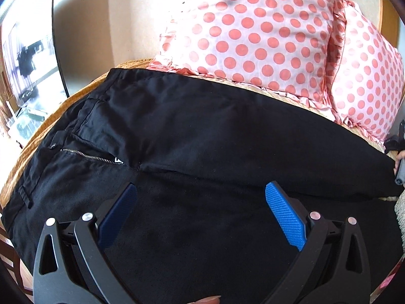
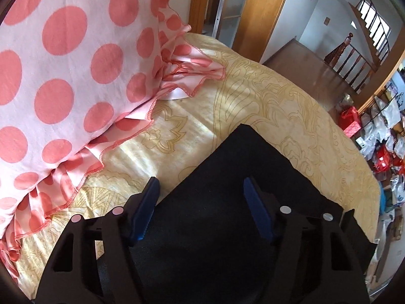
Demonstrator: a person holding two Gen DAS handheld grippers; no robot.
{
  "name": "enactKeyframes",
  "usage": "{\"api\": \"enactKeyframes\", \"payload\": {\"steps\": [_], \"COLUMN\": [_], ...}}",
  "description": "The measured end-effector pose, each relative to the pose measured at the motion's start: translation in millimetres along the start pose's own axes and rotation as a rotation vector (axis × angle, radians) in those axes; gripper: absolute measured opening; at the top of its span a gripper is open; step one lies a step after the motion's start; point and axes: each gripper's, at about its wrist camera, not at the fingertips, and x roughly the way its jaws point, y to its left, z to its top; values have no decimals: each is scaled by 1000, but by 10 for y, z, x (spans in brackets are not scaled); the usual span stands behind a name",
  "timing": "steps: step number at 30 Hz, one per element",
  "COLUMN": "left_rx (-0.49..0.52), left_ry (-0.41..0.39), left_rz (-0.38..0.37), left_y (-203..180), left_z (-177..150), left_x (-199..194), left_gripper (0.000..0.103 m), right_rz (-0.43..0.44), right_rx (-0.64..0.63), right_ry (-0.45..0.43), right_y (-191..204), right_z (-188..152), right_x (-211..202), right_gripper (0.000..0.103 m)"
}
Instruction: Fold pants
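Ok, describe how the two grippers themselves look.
The left gripper and the right gripper look alike: black, curved, forked frames with triangular cut-outs and round silver pins at the joints. Each carries two flat blue finger pads with a fine dotted grip texture. No cables or markings show.

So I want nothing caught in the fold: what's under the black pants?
The black pants lie on a yellow patterned bedspread, visible around their edges, beside polka-dot pillows. Whatever sits directly beneath the fabric is covered and cannot be seen.
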Motion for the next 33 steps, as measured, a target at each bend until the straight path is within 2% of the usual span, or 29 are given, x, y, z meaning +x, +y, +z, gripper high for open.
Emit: {"api": "enactKeyframes", "payload": {"steps": [2, 3, 4, 7, 11, 13, 19, 20, 23, 24, 29, 33], "left_rx": [-10, -18, -21, -28, -54, -70, -67, -64, -84, -91, -72, -186], "left_ry": [-1, -4, -3, -4, 8, 31, 35, 24, -92, -96, -11, 87], "left_rz": [2, -5, -9, -25, -69, -67, -110, -119, -142, -148, -176, -206], "left_y": [17, 34, 39, 65, 118, 143, 151, 152, 201, 218, 261, 430], "left_z": [-8, -21, -22, -31, -29, -35, -26, -17, 39, 77, 412, 808], "left_x": [-1, -10, -16, -55, -82, -74, -101, -115, -229, -236, -43, 313], "left_gripper": [101, 101, 101, 101, 101, 101, 101, 101, 101, 101, 101, 101], "right_rz": [40, 46, 51, 105, 161, 193, 270, 288, 325, 335, 351, 365], "right_rx": [3, 7, 19, 43, 47, 42, 10, -4, -23, -25, -33, -55], "right_ry": [-3, -3, 1, 7, 6, -5, -20, -23, -40, -44, -54, -85], "right_y": [-36, -56, -108, -262, -398, -487, -775, -844, -1041, -1129, -1394, -1486], "right_z": [-18, -31, -55, -125, -246, -318, -606, -694, -904, -1008, -1304, -1430], "right_x": [-12, -32, -53, -96, -221, -305, -570, -635, -798, -847, -890, -998], "right_gripper": [53, 35, 21, 14, 10, 10, 9, 9, 9, 9, 9, 9]}}
